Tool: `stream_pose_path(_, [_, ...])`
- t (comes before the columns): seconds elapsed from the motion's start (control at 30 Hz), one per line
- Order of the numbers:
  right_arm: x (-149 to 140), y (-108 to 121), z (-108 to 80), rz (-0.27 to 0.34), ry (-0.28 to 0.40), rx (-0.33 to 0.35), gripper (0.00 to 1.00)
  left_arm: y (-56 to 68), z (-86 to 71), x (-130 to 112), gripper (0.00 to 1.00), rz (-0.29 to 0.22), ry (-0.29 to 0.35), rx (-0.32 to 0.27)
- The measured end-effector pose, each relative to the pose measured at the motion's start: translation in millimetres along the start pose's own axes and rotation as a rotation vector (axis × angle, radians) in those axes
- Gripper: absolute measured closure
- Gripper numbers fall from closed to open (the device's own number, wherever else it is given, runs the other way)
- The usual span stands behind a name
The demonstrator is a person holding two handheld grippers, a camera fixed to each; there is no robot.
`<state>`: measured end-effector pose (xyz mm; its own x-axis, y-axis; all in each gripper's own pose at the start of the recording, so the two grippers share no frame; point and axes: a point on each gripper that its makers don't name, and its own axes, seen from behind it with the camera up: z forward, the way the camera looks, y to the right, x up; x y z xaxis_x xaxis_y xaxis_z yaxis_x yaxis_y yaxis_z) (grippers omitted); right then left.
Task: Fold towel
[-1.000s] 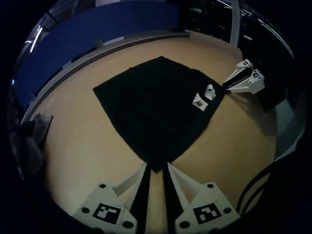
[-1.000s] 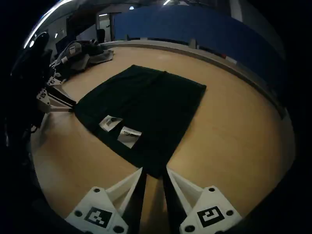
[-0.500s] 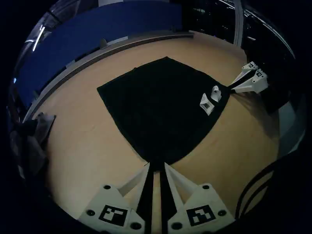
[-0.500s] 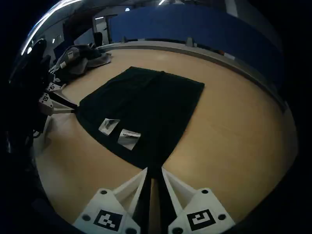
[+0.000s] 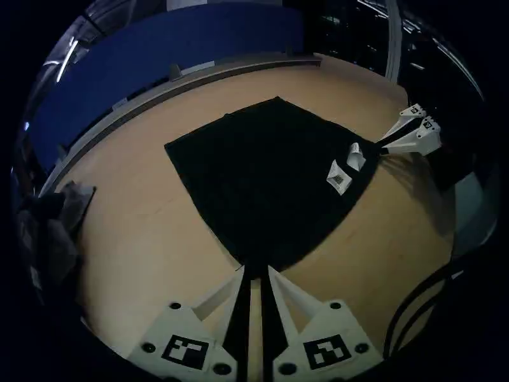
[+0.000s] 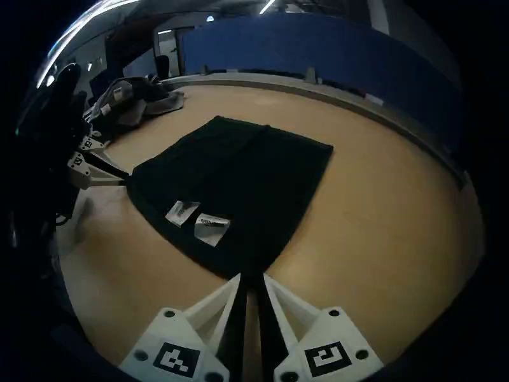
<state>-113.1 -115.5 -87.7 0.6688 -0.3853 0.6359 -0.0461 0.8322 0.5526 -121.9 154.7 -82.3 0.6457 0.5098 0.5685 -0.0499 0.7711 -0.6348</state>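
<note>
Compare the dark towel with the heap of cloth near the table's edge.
The towel is near black; the heap of cloth is grey. The towel lies spread flat in the middle of the table; the heap is crumpled near the edge. The towel has one corner pinched in the left gripper and another in the right gripper; the heap is free of both. Both rest on the wooden table.

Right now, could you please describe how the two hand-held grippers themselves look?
Both the left hand-held gripper and the right hand-held gripper have white, wedge-shaped fingers tapering to points, with black inner faces. Each finger base carries a square black-and-white marker. A black cable loops beside the left one.
</note>
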Motion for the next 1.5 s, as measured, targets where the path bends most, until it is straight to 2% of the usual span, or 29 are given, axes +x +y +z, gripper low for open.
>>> stream_pose_path(0.47, [27, -3, -29.0, -0.004, 0.058, -0.015, 0.9, -1.6, -28.3, 17, 0.9, -0.07, 0.035, 0.019])
stream_pose_path(0.87, [39, -5, -54.6, 0.013, 0.082, -0.024, 0.9, -2.0, -56.9, 38, 0.9, -0.13, 0.076, 0.029])
stream_pose_path(1.5, [60, -14, -98.2, 0.017, 0.1, -0.017, 0.9, 3.2, -97.3, 63, 0.9, -0.189, 0.11, 0.05])
